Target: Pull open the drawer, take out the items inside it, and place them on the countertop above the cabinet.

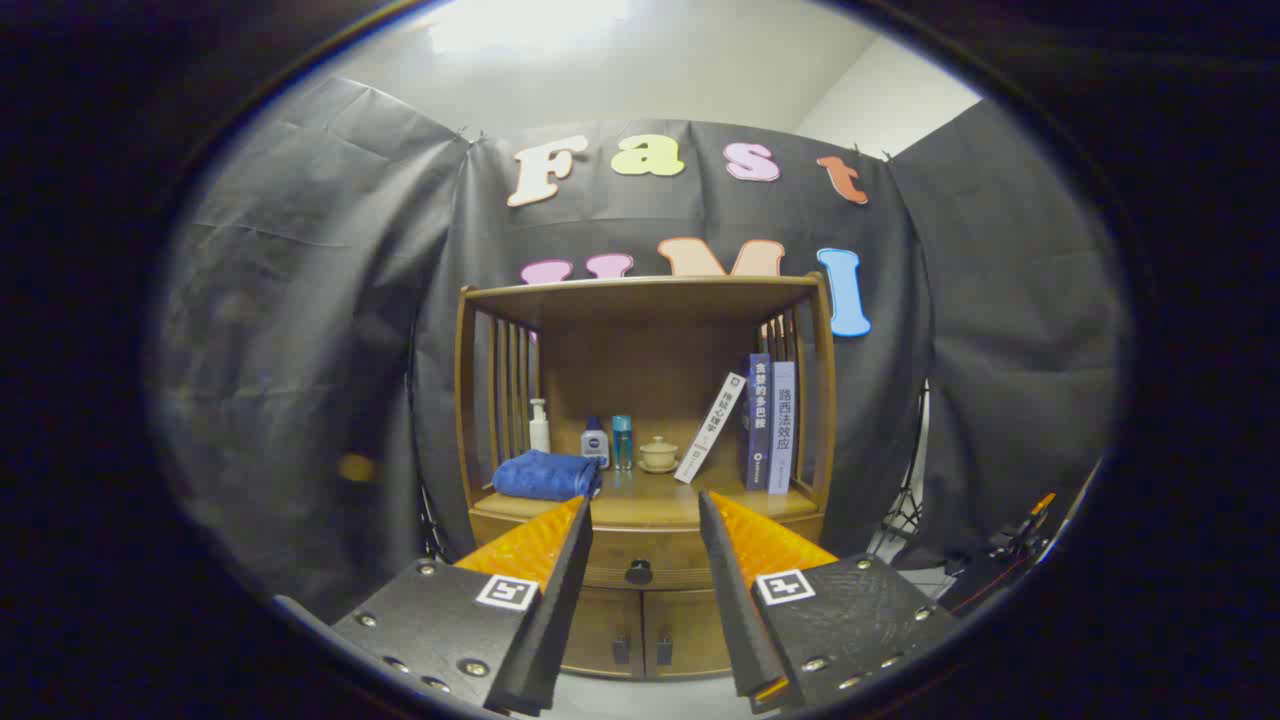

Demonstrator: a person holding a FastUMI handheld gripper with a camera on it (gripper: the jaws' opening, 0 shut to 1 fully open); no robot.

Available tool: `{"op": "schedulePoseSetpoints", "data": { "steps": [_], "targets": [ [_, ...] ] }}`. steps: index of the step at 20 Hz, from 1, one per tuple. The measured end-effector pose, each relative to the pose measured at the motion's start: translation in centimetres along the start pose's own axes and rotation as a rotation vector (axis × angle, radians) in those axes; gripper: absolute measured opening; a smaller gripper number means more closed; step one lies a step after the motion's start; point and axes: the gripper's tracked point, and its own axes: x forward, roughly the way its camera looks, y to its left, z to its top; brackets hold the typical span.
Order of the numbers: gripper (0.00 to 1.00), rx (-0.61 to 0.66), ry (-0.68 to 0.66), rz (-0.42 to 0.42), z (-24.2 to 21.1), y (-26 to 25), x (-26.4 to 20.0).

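Gripper [645, 510] hangs in front of a brown wooden cabinet [812, 400], its two fingers spread apart with nothing between them but open air, their tips reaching up in the lower middle of the frame to the front edge of the wooden countertop [650, 505]. Seen through the gap between the fingers, just below their tips, is the closed wooden drawer [640, 560] with its small round dark knob [639, 573]; the drawer sits flush under the countertop and its contents cannot be seen. Beneath the drawer, at the bottom centre, are two wooden cabinet doors [645, 630] with small dark handles, both closed. On the countertop, left of centre, lies a folded blue towel [546, 475]; behind it stands a white pump bottle [539, 425], then to its right a small white and blue bottle [595, 441], a slim light blue bottle [622, 441] and a small beige lidded cup on a saucer [659, 453]. Right of centre a thin white book [711, 427] leans against two upright books [768, 420], one dark purple and one pale lilac, which stand beside the cabinet's right slatted side. A flat wooden top shelf [645, 287] roofs the open compartment in the middle of the frame.
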Motion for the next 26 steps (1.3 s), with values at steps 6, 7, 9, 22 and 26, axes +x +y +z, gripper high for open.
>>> {"op": "schedulePoseSetpoints", "data": {
  "steps": [6, 7, 9, 22, 26],
  "targets": [
    [0.65, -0.052, 0.017, -0.002, 0.2, 0.0, -1.1],
    [0.65, -0.057, 0.020, -0.008, 0.2, -0.1, -1.2],
    [0.65, -0.064, 0.022, -0.020, 0.4, -0.3, -1.5],
    [0.65, -0.083, -0.005, -0.084, -0.3, -1.5, -0.1],
    [0.64, -0.029, 0.011, -0.025, -1.7, 0.0, 2.8]
  ]
}}
